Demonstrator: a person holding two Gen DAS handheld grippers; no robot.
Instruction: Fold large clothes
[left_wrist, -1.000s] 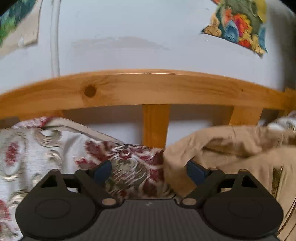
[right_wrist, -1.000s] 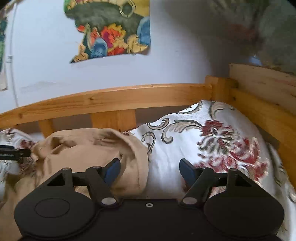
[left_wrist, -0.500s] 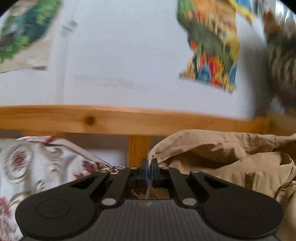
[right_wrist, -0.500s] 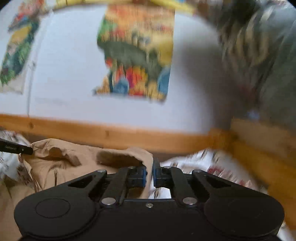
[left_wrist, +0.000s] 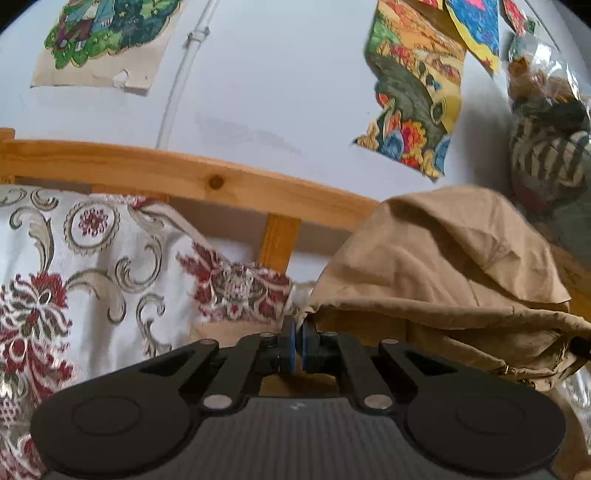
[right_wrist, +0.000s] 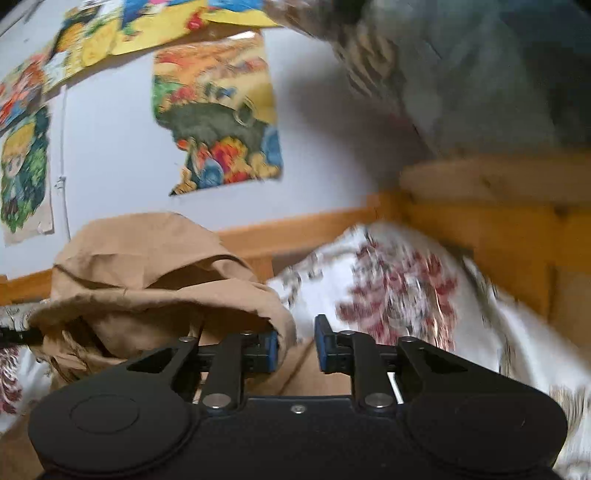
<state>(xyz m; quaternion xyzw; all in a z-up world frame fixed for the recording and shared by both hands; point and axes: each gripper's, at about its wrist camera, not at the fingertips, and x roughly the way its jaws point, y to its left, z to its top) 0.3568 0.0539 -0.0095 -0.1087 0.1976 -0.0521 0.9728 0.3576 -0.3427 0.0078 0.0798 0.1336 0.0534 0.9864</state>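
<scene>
Over on the left, the flowered bedspread (left_wrist: 110, 266) runs up to the wooden bed rail (left_wrist: 184, 177) at the far edge of the bed, with torn picture posters (left_wrist: 413, 110) on the wall behind. The left gripper (left_wrist: 296, 345) has its blue pads squeezed nearly together, pinching a thin edge of the tan garment (left_wrist: 443, 258). That garment bulges up in a crumpled hump toward the right side of the bed, lying on the bedspread near the rail. Further right, the right gripper (right_wrist: 295, 347) shows a clear gap between its fingers; a fold of the tan cloth lies against the left pad and into the gap, but nothing is clamped. Beyond it, the bedspread reaches the bed's right corner post (right_wrist: 480, 229).
</scene>
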